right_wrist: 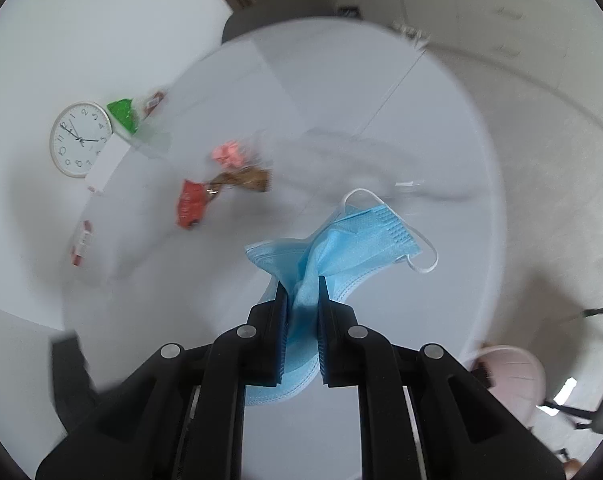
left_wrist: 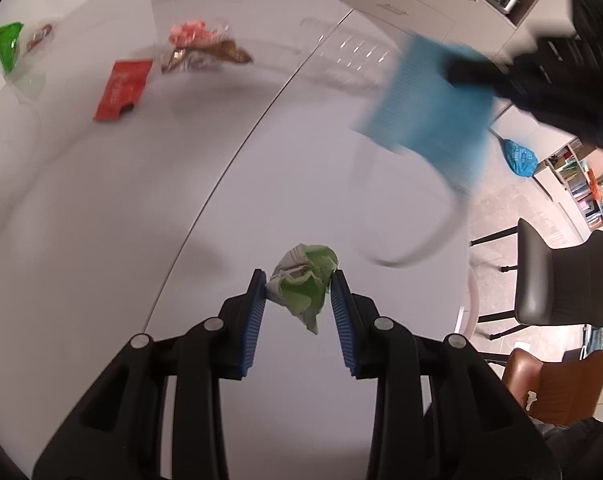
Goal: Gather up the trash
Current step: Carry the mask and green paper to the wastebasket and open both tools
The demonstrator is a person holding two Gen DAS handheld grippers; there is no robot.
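Table (left_wrist: 101,208): white, round; your remaining litter lies on its far side, up and left of both grippers.

Face mask (right_wrist: 341,240): blue, pinched in your right gripper (right_wrist: 303,292), jaws pressed together on bunched fabric, hanging clear of the table.

Red packet (left_wrist: 122,89): flat, long axis running away from you; nearer your left hand.

Brown and pink wrappers (left_wrist: 205,50): just beyond it, blurred, possibly several pieces.

Crumpled green paper (left_wrist: 303,284): clamped between your left gripper's (left_wrist: 299,292) pads.
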